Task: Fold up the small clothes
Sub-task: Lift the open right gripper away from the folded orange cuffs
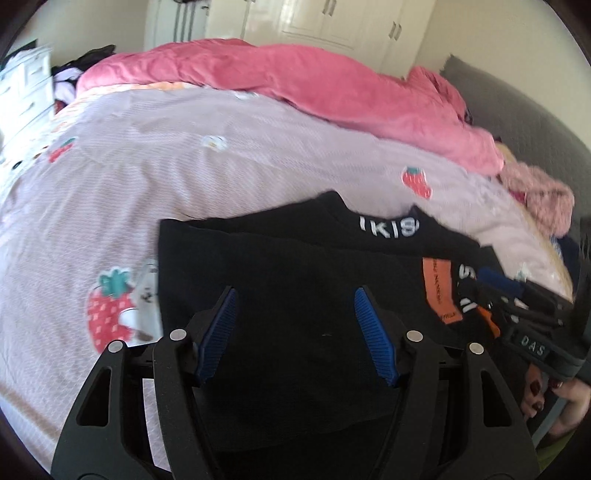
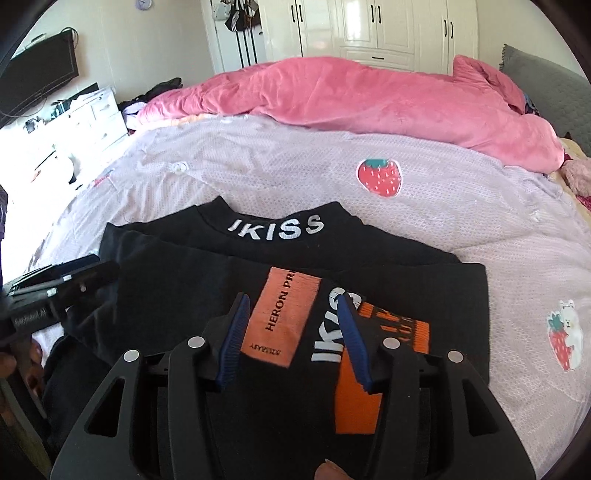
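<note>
A black shirt lies flat on the bed, its sides folded inward. Its collar reads IKISS and points away from me. An orange label and white lettering show on the right folded part. My left gripper hovers open over the plain black left part, with only cloth beneath it. Over the orange label my right gripper stands open, its pads apart and pressing on nothing. Each gripper also shows at the edge of the other's view: right gripper, left gripper.
The bed sheet is pale lilac with strawberry prints. A pink quilt is bunched along the far side. A grey headboard stands at the right, a white dresser at the left, wardrobes behind. A person's hand holds the right gripper.
</note>
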A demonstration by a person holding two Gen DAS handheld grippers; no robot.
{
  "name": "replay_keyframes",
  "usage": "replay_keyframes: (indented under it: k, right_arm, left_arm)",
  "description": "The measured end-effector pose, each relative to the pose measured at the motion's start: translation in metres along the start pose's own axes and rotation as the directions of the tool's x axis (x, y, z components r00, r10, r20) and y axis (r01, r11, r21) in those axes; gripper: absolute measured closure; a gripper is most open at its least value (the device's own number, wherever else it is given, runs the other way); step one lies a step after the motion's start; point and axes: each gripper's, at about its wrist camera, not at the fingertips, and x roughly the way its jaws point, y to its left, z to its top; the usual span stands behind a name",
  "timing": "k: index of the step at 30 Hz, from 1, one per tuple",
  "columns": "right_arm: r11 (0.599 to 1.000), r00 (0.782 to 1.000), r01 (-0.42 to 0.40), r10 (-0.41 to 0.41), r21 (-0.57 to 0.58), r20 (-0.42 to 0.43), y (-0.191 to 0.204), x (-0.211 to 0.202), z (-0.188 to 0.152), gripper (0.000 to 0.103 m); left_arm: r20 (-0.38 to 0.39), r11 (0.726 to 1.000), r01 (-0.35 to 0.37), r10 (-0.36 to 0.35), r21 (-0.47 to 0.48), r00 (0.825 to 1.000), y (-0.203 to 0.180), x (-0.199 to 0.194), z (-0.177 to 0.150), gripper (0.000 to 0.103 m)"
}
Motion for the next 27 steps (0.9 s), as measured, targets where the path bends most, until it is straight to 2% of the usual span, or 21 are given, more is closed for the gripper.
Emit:
replay_keyframes:
  k: [4, 5, 9, 12, 14, 17, 25, 26, 27]
  right_arm:
    - [0.999, 0.998, 0.036, -0.036, -0.006, -0.060, -0.003, 0.020, -0.003, 0.055]
    - [0.999, 0.997, 0.035, -0.034, 0.003, -0.072, -0.005, 0.023, -0.004, 0.055]
    - [0.999, 0.998, 0.014, -0.011, 0.037, -0.067, -0.009, 0.025, -0.006, 0.054]
    - [0.997, 0.998, -0.026, 0.030, 0.074, -0.050, -0.013, 0.016, -0.007, 0.051]
    - [0.994, 0.998, -0.047, 0.051, 0.098, -0.039, -0.016, 0.010, -0.006, 0.047]
    - [0.995, 1.000, -0.026, 0.027, 0.101, -0.007, -0.018, -0.002, -0.005, 0.042]
    - [0.995, 0.997, -0.026, 0.020, 0.100, 0.069, -0.021, -0.024, -0.003, 0.038]
    - [0.995, 0.997, -0.026, 0.019, 0.097, 0.078, -0.021, -0.027, -0.003, 0.037]
    - [0.995, 0.996, -0.022, 0.013, 0.094, 0.089, -0.021, -0.031, -0.004, 0.031]
  left_arm:
    - [-0.059, 0.997, -0.068, 0.070, 0.036, 0.996, 0.000, 0.019, -0.005, 0.042]
    - [-0.083, 0.997, -0.067, 0.069, 0.023, 0.994, 0.005, 0.025, -0.007, 0.039]
    - [-0.080, 0.999, -0.044, 0.043, -0.004, 0.996, 0.012, 0.024, -0.007, 0.038]
    - [-0.065, 0.999, -0.042, 0.041, -0.010, 0.997, 0.015, 0.017, -0.006, 0.037]
    - [-0.051, 0.999, -0.027, 0.025, -0.034, 0.998, 0.020, 0.010, -0.004, 0.031]
    - [-0.021, 0.997, 0.003, -0.005, -0.073, 1.000, 0.028, -0.001, -0.001, 0.030]
    - [0.061, 0.997, -0.073, 0.074, -0.024, 0.995, 0.035, -0.028, 0.004, 0.023]
    - [0.070, 0.996, -0.078, 0.080, -0.031, 0.994, 0.037, -0.031, 0.003, 0.019]
    - [0.079, 0.996, -0.081, 0.083, -0.038, 0.993, 0.040, -0.035, 0.003, 0.014]
